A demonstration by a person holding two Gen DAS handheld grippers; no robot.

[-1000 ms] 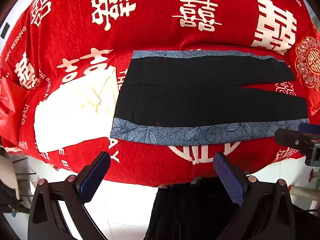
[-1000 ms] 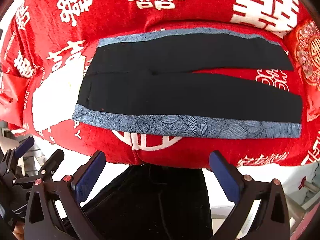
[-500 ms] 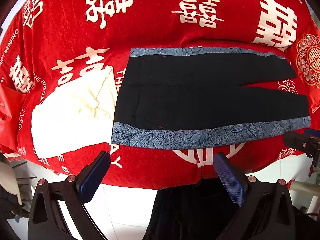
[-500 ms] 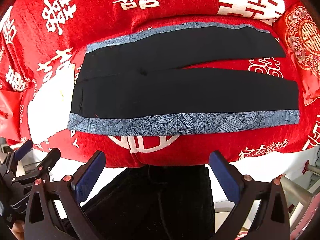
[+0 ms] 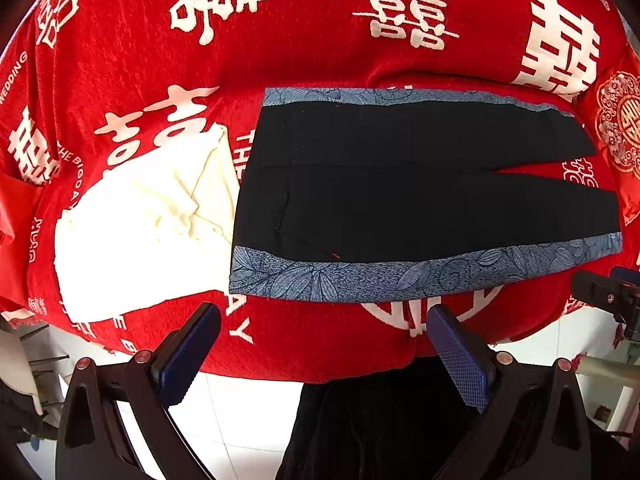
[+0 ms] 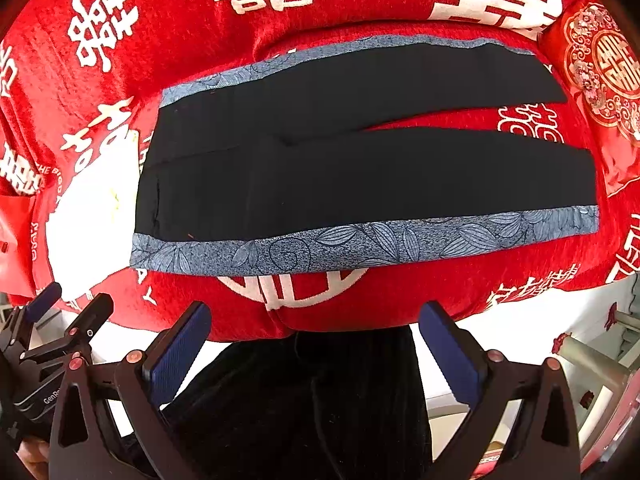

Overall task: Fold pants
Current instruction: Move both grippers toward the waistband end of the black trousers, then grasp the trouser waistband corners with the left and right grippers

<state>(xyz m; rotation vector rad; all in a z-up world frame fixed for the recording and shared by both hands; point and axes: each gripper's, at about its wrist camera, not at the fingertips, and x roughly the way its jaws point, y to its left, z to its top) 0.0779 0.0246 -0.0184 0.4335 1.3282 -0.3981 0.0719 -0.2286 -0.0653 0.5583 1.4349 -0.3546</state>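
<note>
Nearest, the left tool (image 5: 322,354) and right tool (image 6: 314,350) hang with fingers spread apart, gripping nothing. Beyond them, black pants (image 5: 420,200) lie flat on the red tabletop (image 5: 320,40), with cream cloth (image 5: 148,224) touching their left end.

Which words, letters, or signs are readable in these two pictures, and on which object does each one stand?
"囍", double-happiness characters, white: on the red cloth, many times.
"PY WEDDING": red cloth, top right of the left wrist view, start cut off.
"WEDDING": same cloth, far left edge.
"THE BIGDA": same cloth, beside the white folded garment, rest hidden.
"GenR": on the left gripper, cut off.
The black pants carry no readable text.
</note>
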